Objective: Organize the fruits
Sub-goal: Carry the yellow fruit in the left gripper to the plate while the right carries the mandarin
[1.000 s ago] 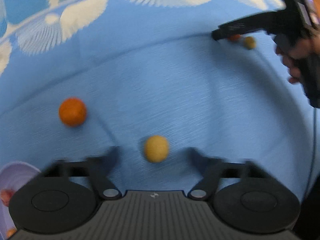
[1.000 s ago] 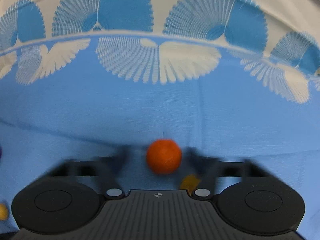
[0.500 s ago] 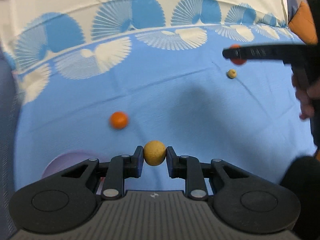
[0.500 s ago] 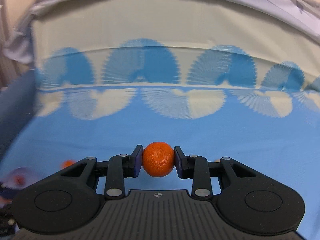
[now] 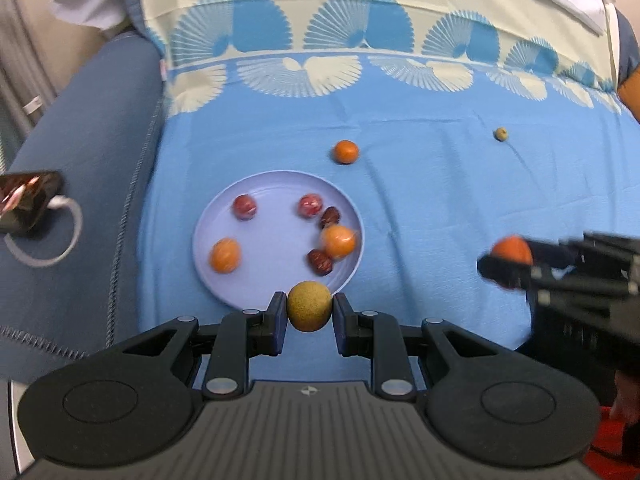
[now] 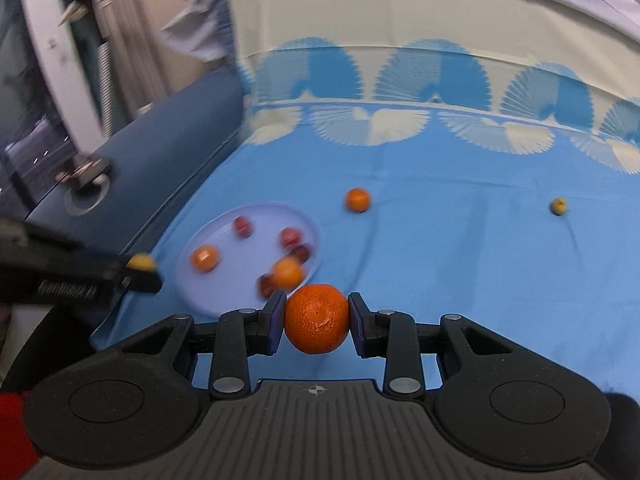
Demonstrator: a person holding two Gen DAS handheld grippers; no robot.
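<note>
In the left wrist view, the left gripper (image 5: 310, 313) is held level above the near edge of the bed, its fingers (image 5: 278, 320) closed on a yellow-brown fruit (image 5: 309, 306). The fruit is carried just over the near rim of a pale purple plate (image 5: 276, 240), which lies on the blue bedspread (image 5: 440, 208) toward the left side of the bed. On the plate are seen two orange fruits (image 5: 226, 255), two red fruits (image 5: 245, 207) and two dark red dates (image 5: 320, 262); one date touches the orange fruit on the plate's right side. A loose orange (image 5: 346, 151) lies on the bedspread just beyond the plate's far rim, and a small green fruit (image 5: 501, 133) lies well apart toward the far right. The right gripper (image 5: 504, 264) is seen at the right edge, blurred, with a mandarin (image 5: 512, 250) between its fingers. A phone (image 5: 28, 200) with a white cable rests on the dark blue cushion (image 5: 80, 128) at the left.

In the right wrist view, the right gripper (image 6: 316, 320) is held level above the bedspread (image 6: 460, 264), its fingers (image 6: 274, 322) clamped on the mandarin (image 6: 317, 319), just beside the plate's (image 6: 224, 296) near right rim. The left gripper (image 6: 136, 272) is seen reaching in from the left, blurred, holding the yellow-brown fruit (image 6: 141, 261) near the plate's left rim. The loose orange (image 6: 357, 199) and the small green fruit (image 6: 558, 206) lie farther back.
</note>
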